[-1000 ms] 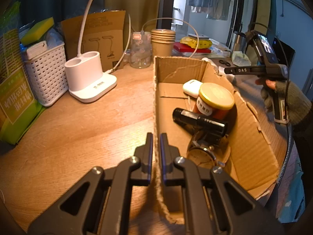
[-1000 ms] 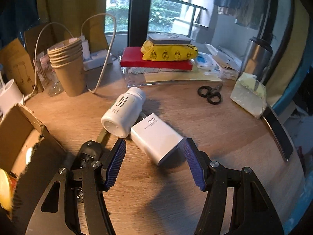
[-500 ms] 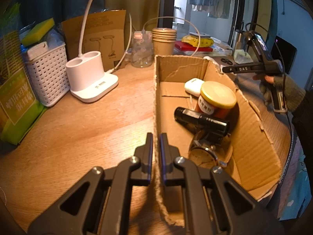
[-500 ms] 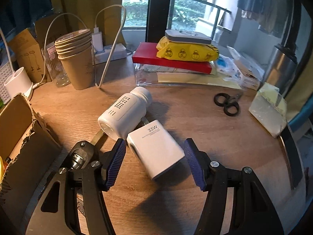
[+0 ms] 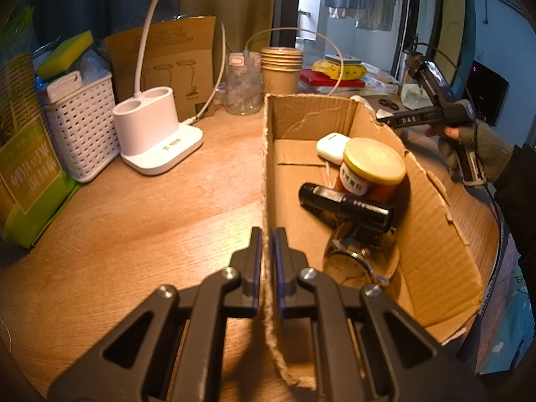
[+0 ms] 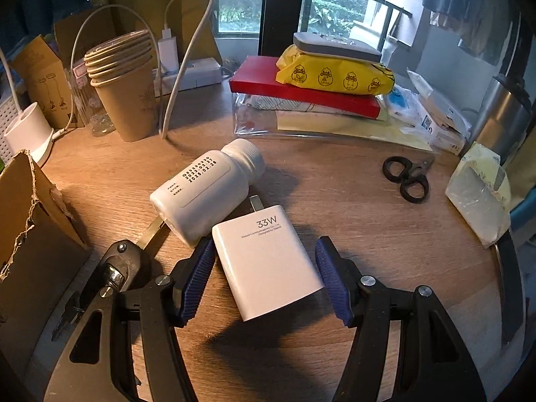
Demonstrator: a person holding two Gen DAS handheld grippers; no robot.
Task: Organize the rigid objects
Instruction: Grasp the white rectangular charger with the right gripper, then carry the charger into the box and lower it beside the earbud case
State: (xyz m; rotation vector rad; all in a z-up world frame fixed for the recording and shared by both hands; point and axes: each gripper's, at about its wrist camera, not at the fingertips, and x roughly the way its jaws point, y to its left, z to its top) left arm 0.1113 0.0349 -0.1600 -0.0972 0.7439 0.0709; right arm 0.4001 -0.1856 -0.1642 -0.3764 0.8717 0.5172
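Your left gripper (image 5: 266, 244) is clamped on the cardboard box (image 5: 432, 234) wall. Your right gripper (image 6: 264, 268) stands wide, the white charger (image 6: 268, 261) lying between its pads (image 6: 197, 274), unpinched, the white bottle (image 6: 204, 191) just ahead-left.

between your right gripper (image 6: 264, 278) fingers lies the charger (image 6: 268, 264) on the desk (image 6: 335, 201); the bottle (image 6: 204, 191) lies just ahead-left touching it, the key (image 6: 127, 261) to your left, scissors (image 6: 407, 179) ahead-right.

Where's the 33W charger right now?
Right wrist view: the white charger lies on the table between the right gripper's open jaws, touching the white pill bottle behind it.
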